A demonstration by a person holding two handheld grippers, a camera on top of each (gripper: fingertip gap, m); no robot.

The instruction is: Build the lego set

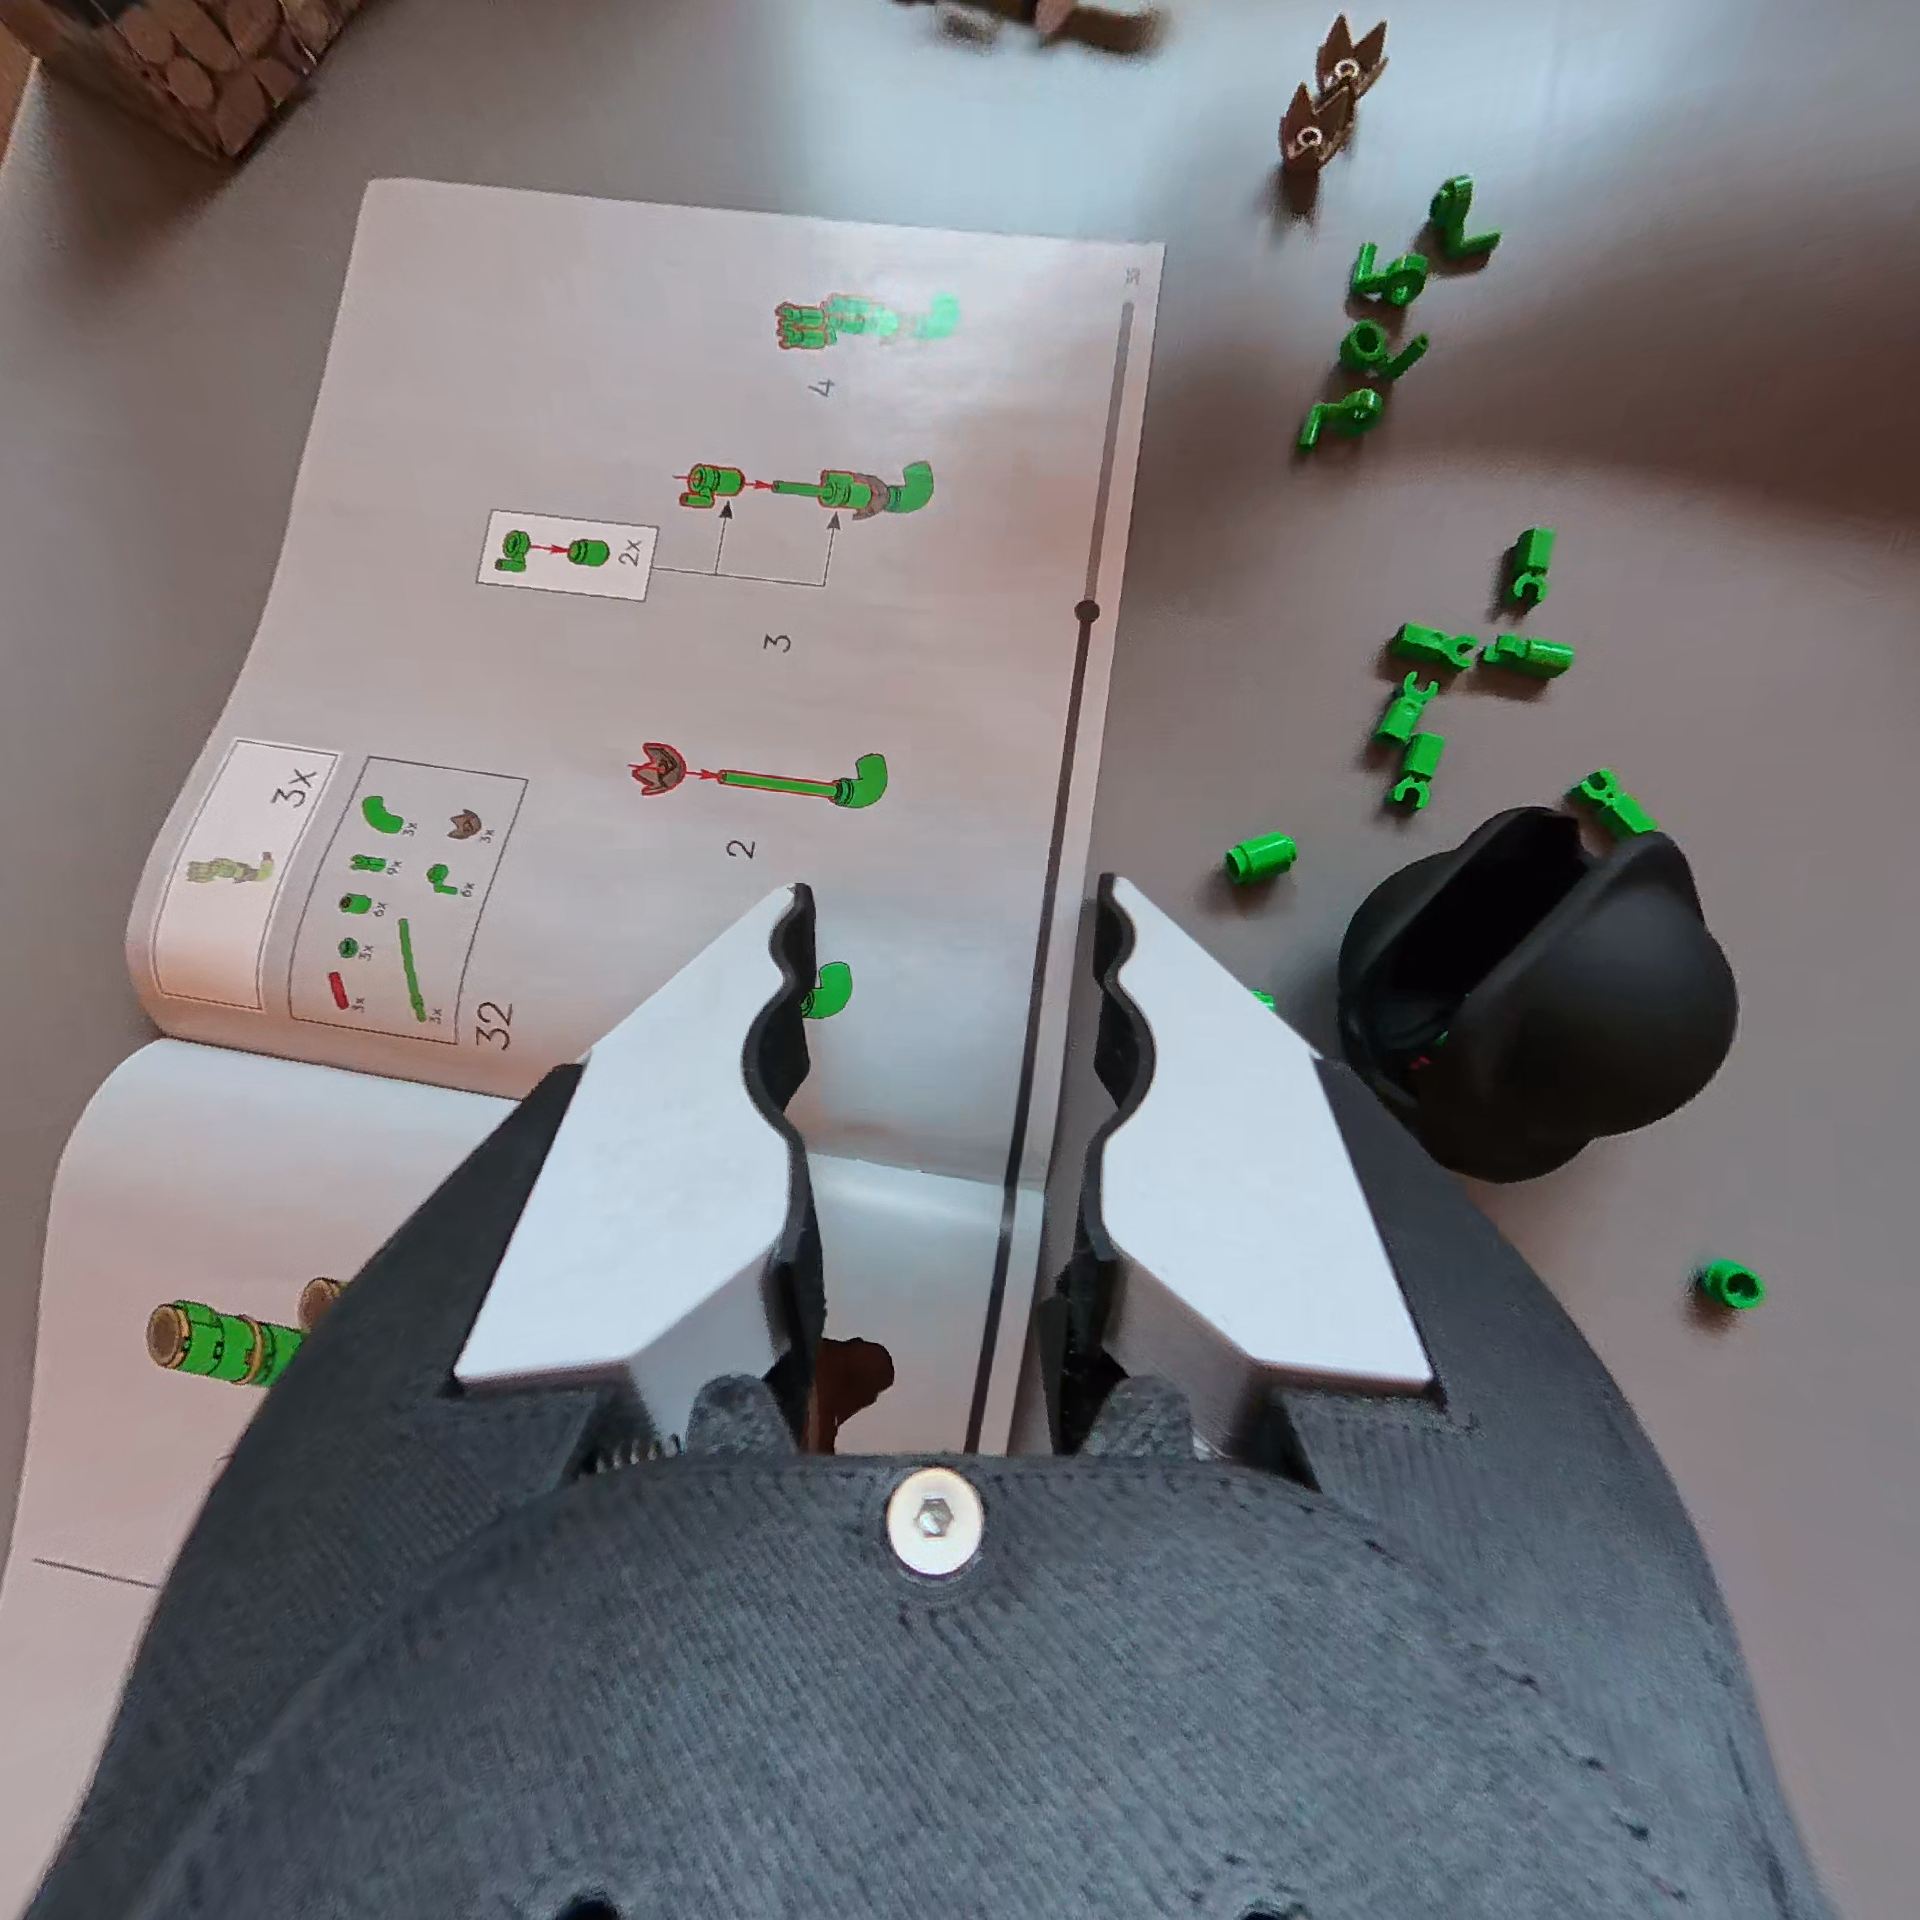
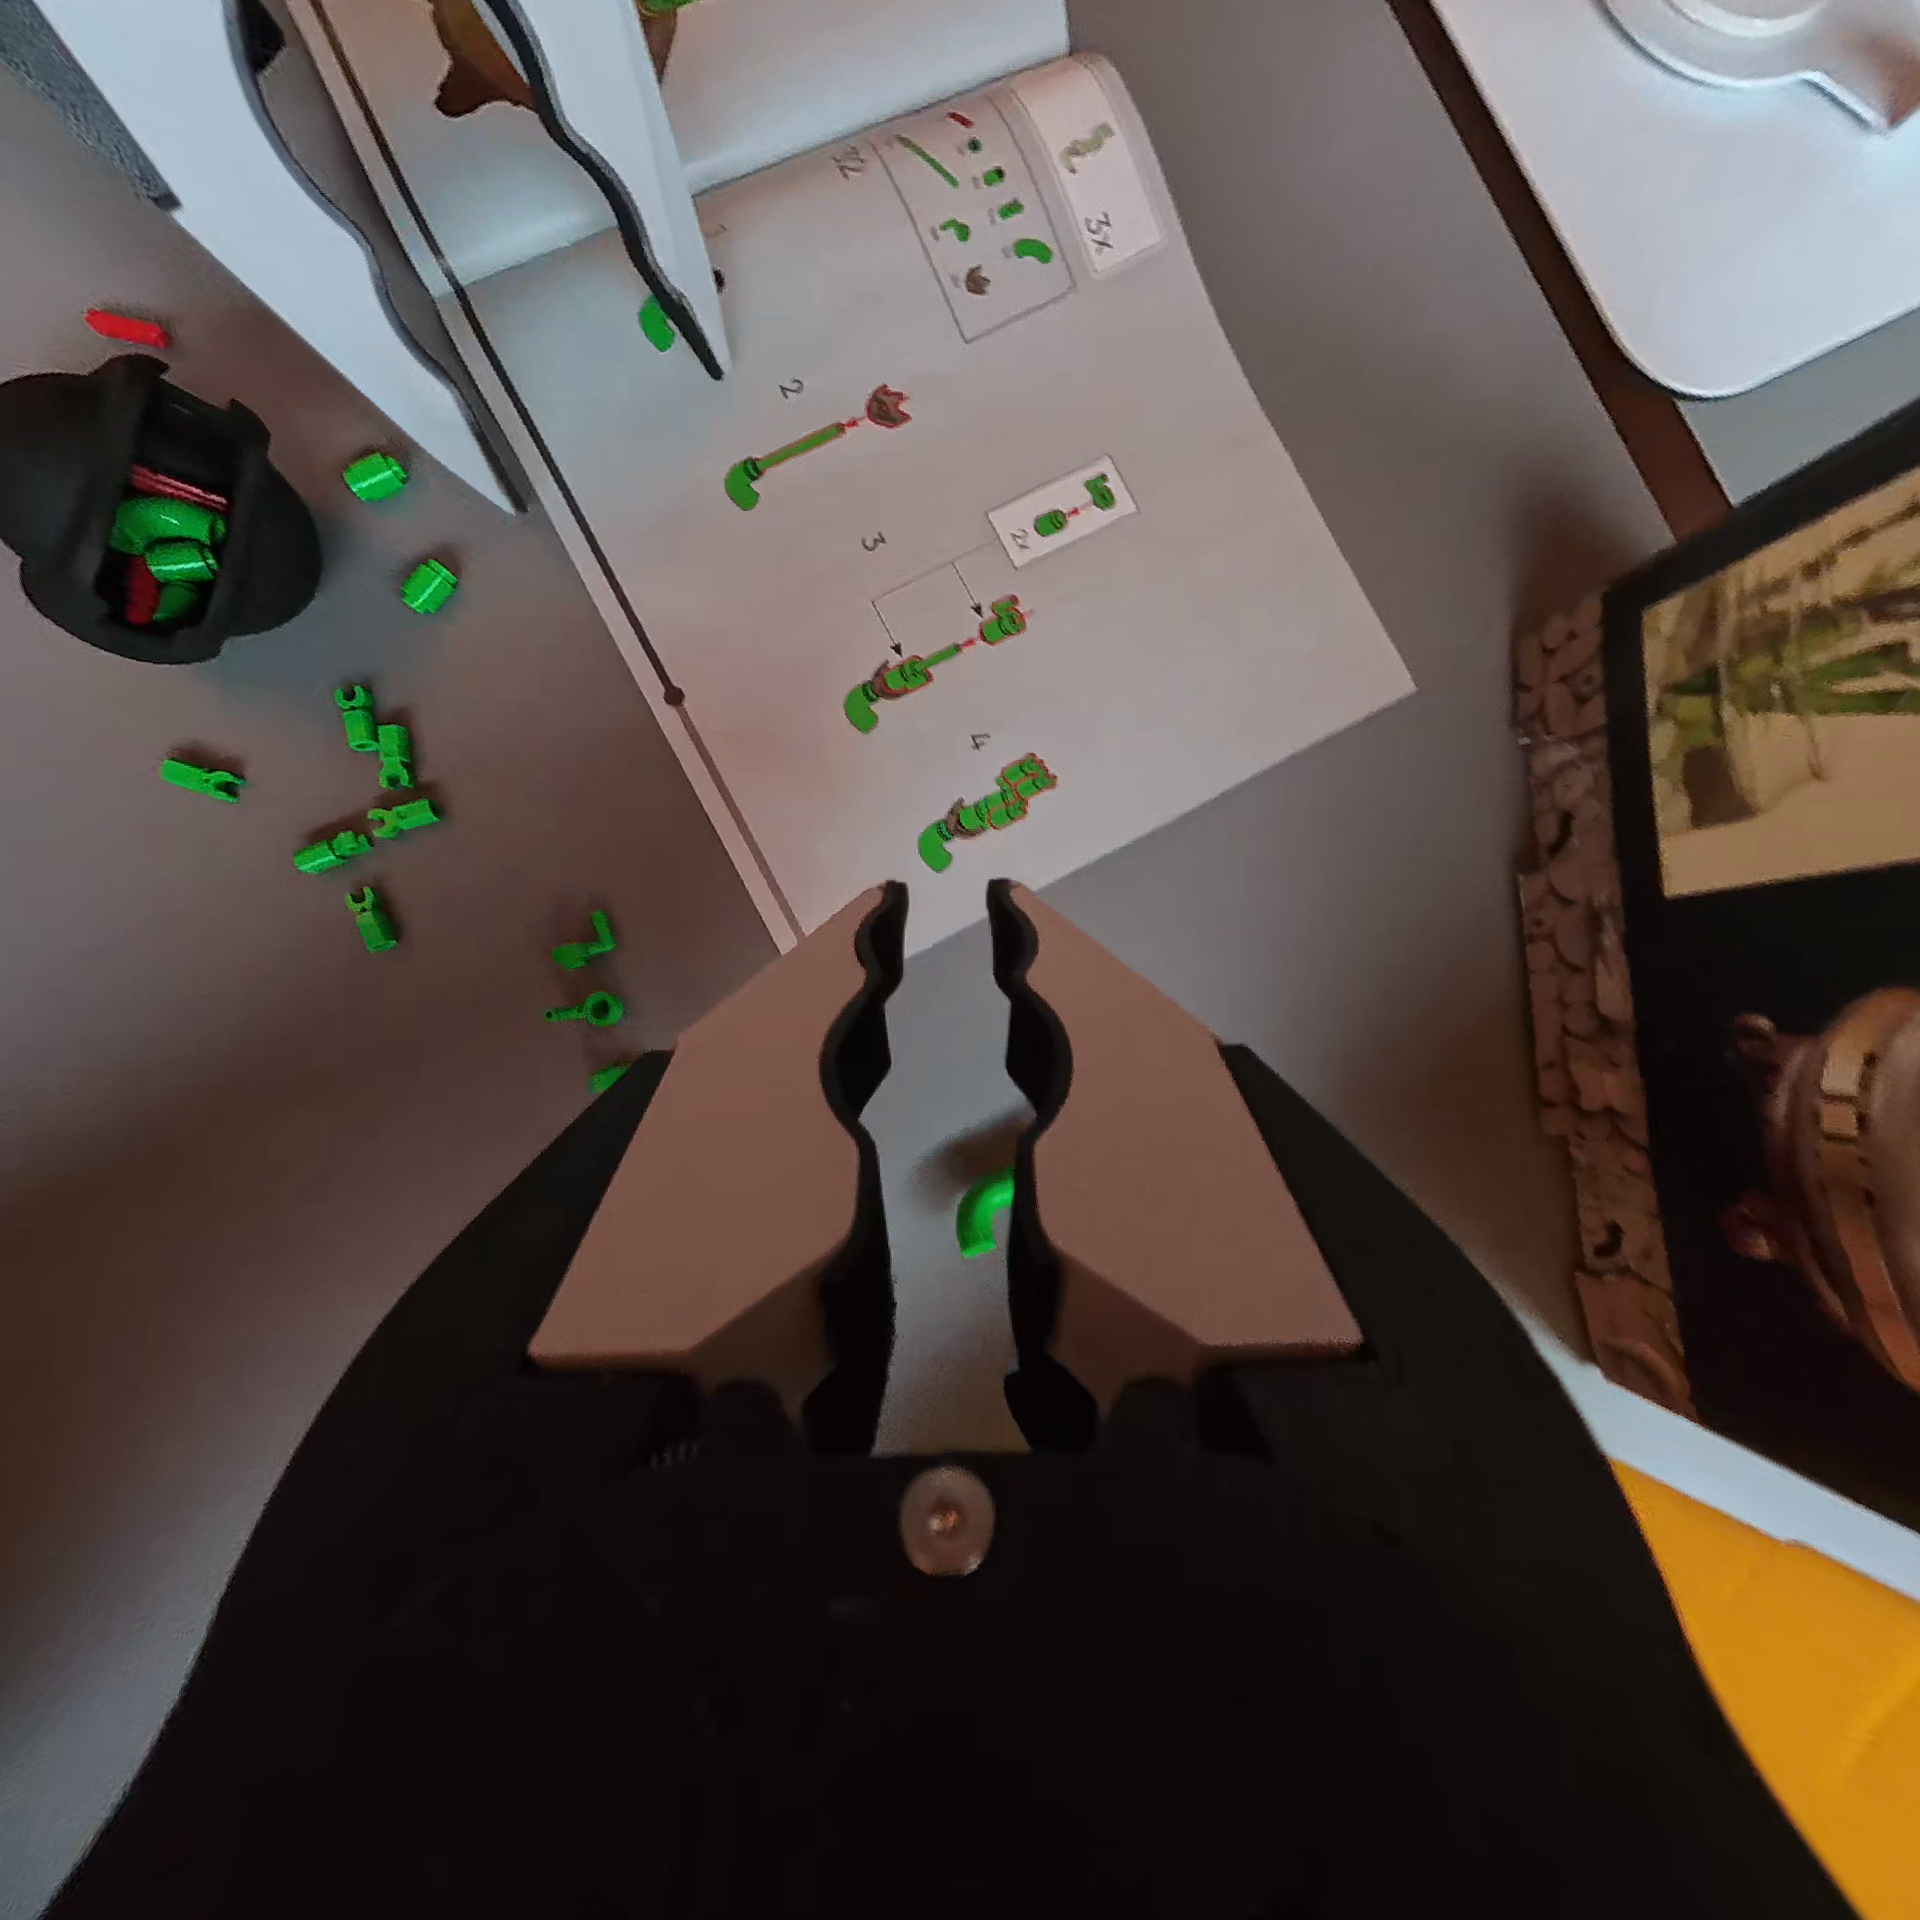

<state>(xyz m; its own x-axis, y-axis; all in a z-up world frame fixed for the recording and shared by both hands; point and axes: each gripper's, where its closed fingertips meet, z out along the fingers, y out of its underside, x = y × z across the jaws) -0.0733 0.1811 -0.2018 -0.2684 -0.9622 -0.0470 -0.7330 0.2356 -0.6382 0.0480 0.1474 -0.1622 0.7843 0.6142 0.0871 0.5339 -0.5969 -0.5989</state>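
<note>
Left gripper above the open instruction booklet, jaws wide apart, holding nothing. Right gripper jaws parted narrowly, also holding nothing, over a curved green elbow piece lying loose on the grey surface. Likely light, rigid, slick plastic; best pinched across its straight end. Small green clip pieces and round green studs scattered beside the booklet, a black cup of parts among them. Brown petal pieces farther off. Product box close on the right.
</note>
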